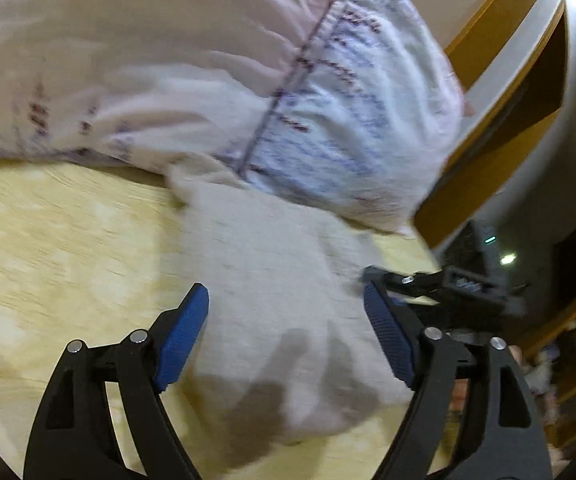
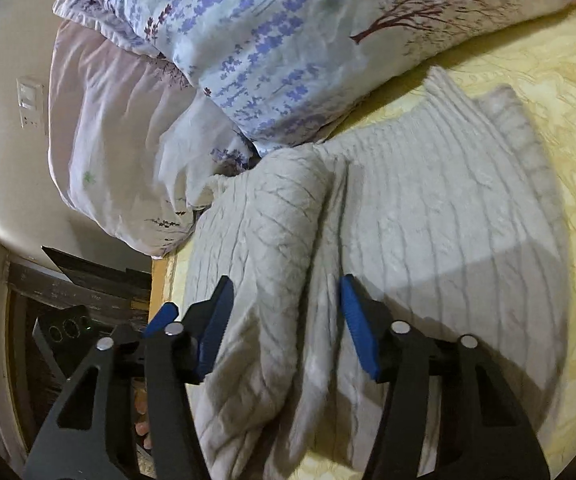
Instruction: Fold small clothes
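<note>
A pale grey ribbed knit garment [image 2: 427, 208] lies on the yellow bedsheet [image 2: 559, 80], with one part folded over into a thick roll [image 2: 264, 240] on its left side. My right gripper [image 2: 286, 292] is open, its blue pads on either side of that roll, just above the cloth. In the left wrist view the same garment [image 1: 272, 280] lies blurred between the open blue pads of my left gripper [image 1: 286, 296], which hovers over it. The right gripper [image 1: 459, 284] shows at the garment's right edge.
Pillows with a lavender print [image 2: 272, 52] and a pink pillow [image 2: 108, 128] lie against the garment's far edge. The wooden headboard [image 1: 499, 128] stands at the right of the left wrist view. The bed's edge [image 2: 160, 272] drops to a dark floor at the left.
</note>
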Motion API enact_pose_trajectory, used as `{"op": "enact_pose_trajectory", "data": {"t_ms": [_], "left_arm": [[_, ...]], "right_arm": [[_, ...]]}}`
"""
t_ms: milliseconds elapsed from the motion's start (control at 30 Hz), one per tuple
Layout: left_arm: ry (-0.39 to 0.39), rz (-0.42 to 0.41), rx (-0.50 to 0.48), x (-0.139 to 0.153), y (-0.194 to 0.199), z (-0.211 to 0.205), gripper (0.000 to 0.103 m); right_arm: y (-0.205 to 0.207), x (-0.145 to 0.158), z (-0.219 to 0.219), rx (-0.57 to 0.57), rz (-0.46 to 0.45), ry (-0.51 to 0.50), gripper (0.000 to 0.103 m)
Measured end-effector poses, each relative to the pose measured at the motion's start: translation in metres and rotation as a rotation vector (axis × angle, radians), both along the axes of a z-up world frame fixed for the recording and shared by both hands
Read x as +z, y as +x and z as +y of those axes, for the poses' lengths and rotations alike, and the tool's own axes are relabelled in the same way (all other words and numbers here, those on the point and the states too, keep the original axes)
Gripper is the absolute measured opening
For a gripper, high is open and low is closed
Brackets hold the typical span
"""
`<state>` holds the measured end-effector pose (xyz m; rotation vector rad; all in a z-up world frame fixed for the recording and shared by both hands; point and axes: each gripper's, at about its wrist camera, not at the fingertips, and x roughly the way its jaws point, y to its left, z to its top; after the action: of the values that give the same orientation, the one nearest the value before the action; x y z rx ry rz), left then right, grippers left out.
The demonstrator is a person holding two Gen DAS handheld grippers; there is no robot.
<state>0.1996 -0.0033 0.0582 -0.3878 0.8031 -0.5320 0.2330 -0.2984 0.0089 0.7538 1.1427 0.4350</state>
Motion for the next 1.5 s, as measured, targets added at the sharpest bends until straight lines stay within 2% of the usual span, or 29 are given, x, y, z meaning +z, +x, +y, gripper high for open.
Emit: {"op": "enact_pose_trajectory", "data": {"t_ms": [100,200,233,433,667,1033,1167,1200,1267,1300,1400,1500], "left_arm": [[0.070,0.022,0.016,-0.007,0.007,-0.001,0.086],[0.113,0.037,0.032,-0.012,0.007,0.000,0.097],[0.128,0.036,0.037,-0.013,0.008,0.000,0.099],[0.180,0.025,0.046,-0.012,0.007,-0.006,0.102],[0.195,0.030,0.022,-0.013,0.003,-0.017,0.102],[0.197,0.008,-0.045,-0.015,-0.005,-0.051,0.102],[0.193,0.008,-0.070,-0.019,-0.007,-0.066,0.102],[0.184,0.015,-0.077,-0.021,-0.007,-0.068,0.102],[0.163,0.038,-0.086,-0.024,-0.006,-0.070,0.102],[0.139,0.054,-0.089,-0.027,-0.007,-0.069,0.102],[0.062,0.097,-0.089,-0.033,-0.006,-0.064,0.102],[-0.002,0.130,-0.086,-0.038,-0.006,-0.059,0.102]], "right_arm": [[0.010,-0.006,0.005,-0.021,-0.003,-0.018,0.040],[0.017,-0.009,0.009,-0.027,-0.026,-0.040,0.021],[0.017,-0.007,0.008,-0.028,-0.049,-0.045,0.018],[0.007,0.014,-0.001,-0.027,-0.147,-0.111,0.015],[-0.005,0.030,-0.022,-0.051,-0.174,-0.205,0.014],[-0.017,0.052,-0.075,-0.164,-0.200,-0.377,0.014],[-0.014,0.038,-0.091,-0.191,-0.149,-0.409,0.014],[-0.011,0.026,-0.095,-0.185,-0.102,-0.397,0.016],[-0.016,0.022,-0.106,-0.214,-0.079,-0.335,0.026],[-0.022,0.024,-0.113,-0.231,-0.079,-0.309,0.033],[-0.047,0.036,-0.124,-0.234,-0.123,-0.239,0.042],[-0.074,0.044,-0.125,-0.202,-0.144,-0.190,0.043]]}}
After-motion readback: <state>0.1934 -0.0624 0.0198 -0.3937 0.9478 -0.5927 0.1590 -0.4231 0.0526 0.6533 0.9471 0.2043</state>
